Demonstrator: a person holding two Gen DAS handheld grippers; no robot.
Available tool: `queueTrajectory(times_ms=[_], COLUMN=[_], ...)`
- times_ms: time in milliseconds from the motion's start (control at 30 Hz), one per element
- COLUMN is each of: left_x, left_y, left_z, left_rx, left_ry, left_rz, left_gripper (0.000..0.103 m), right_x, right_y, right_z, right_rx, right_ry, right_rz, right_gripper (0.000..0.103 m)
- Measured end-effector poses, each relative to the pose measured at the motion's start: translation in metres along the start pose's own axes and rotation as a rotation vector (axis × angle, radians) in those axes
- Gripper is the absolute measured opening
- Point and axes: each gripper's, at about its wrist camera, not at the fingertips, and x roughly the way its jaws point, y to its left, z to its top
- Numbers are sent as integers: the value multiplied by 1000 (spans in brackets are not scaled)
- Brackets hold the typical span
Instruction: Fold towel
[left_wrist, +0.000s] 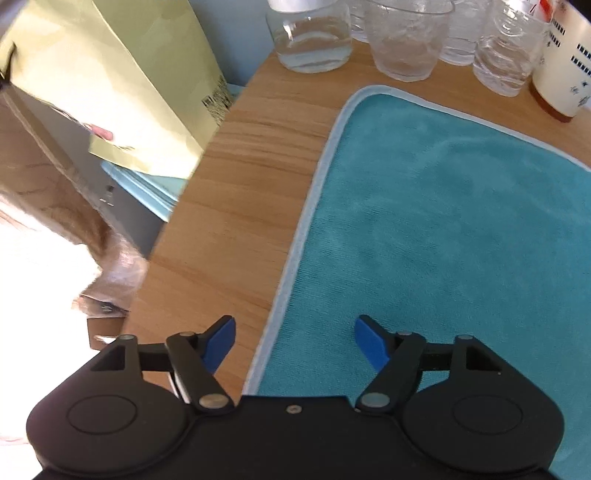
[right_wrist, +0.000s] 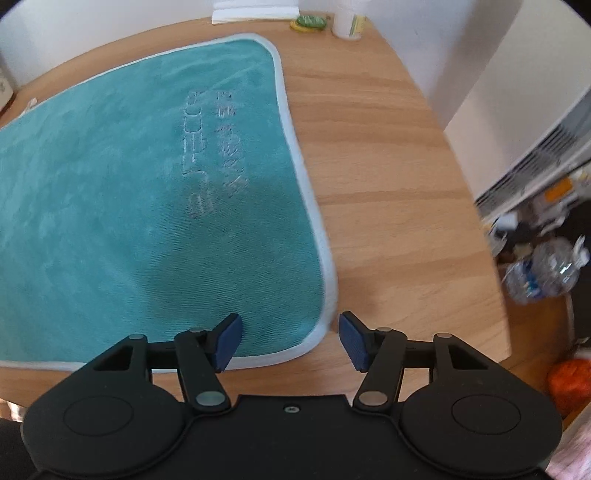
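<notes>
- Both grippers, left gripper (left_wrist: 294, 341) and right gripper (right_wrist: 290, 338), hover with fingers apart.
- Teal microfibre towel (right_wrist: 129, 206) looks soft, limp, light; pinch its near hemmed corners.

Cut off at 12 o'clock in the left wrist view: tops of the glass jars (left_wrist: 402, 37). Cropped at 1 o'clock: a labelled bottle (left_wrist: 565, 66), print too small to read. Washed out to white at 9 o'clock, nothing legible there. Towel (left_wrist: 443, 240) sliced by the edge at 3 o'clock, near hem hidden under the left gripper (left_wrist: 294, 341). In the right wrist view, embossed lettering (right_wrist: 210, 155) smeared, unreadable. Blurred clutter at 3 o'clock (right_wrist: 543, 266).
</notes>
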Motion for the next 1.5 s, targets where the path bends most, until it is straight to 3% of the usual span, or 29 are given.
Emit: queueTrajectory(times_ms=[133,233,400,500,700,967,1100,1267,1500], left_x=[-34,-52,-63,-70,-72,-71,-77,-95,-132], left_y=[-26,-56,-92,-106,-103,-53,-59,-117,-258], left_z=[8,9,1,-12,-35,-62,-60,-41,-17], left_rx=[67,165,250,290,207,34,0,115,386], left_ry=[-79,-150,-117,-134,-92,-60,-64,-125,-214], left_rz=[-93,-81,-156,-147,-135,-85,-129,-168,-288], left_gripper=[74,75,80,83,83,83,83,83,83], right_x=[-7,-1,1,-1,-1,15,19,19,5], right_y=[-15,-20,-18,-12,16,52,52,28,-12], right_z=[0,0,0,7,37,73,71,55,26], right_rx=[61,69,48,5,-154,-302,-341,-299,-174], right_ry=[-44,-37,-45,-49,-75,-76,-61,-42,-65], right_rz=[41,60,88,113,162,212,215,219,218], right_gripper=[62,62,62,62,62,62,62,62,63])
